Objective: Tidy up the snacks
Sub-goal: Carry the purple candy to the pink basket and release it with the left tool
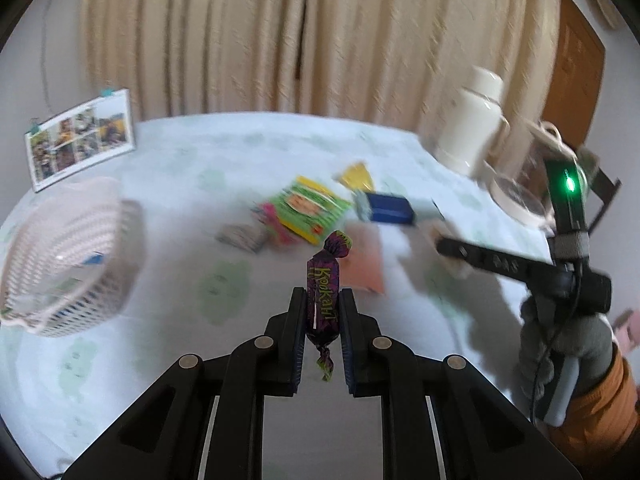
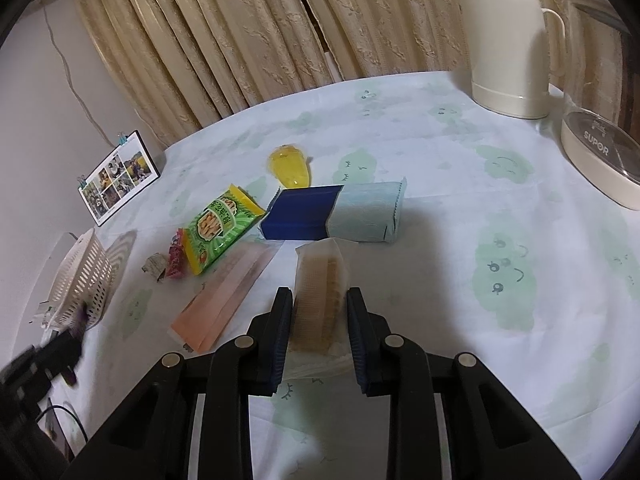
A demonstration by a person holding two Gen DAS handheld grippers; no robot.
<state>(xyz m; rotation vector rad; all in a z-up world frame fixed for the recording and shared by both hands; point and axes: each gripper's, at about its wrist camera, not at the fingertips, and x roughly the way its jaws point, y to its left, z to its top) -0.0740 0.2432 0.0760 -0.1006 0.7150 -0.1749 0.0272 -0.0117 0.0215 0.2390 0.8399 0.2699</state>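
Left gripper (image 1: 323, 322): your jaws are pinched on a purple wrapped candy (image 1: 325, 286), holding it upright above the surface, twisted ends sticking out top and bottom.
Right gripper (image 2: 319, 322): your jaws are clamped around a clear-wrapped wafer snack (image 2: 320, 304), one end poking forward past the tips, the other bunched up at the back; can't tell if it's touching the cloth or not.
Surface (image 2: 440, 240): covered with a pale cloth with green smiley blobs.
Basket (image 1: 68, 256): white, slotted, off to your left in the left wrist view; looks tipped toward the camera with a bit of blue packaging showing inside. That view is blurry, so no more detail than that.
Loose snacks: pink flat packet (image 2: 226, 294) lies just left of your right jaws; green snack bag (image 2: 218, 228) is beyond it, with a small red-pink packet (image 2: 176, 258) touching its lower edge and a grey crumpled wrapper (image 2: 155, 266) next to that.
Blue and white pack (image 2: 336, 214): lies flat in the middle, just past the wafer.
Yellow jelly cup (image 2: 290, 168): behind the blue pack, on its own.
Far right: cream jug (image 2: 508, 36) and a SUPOR appliance base (image 2: 596, 160).
Far left: photo card (image 2: 118, 178) standing at the back edge.
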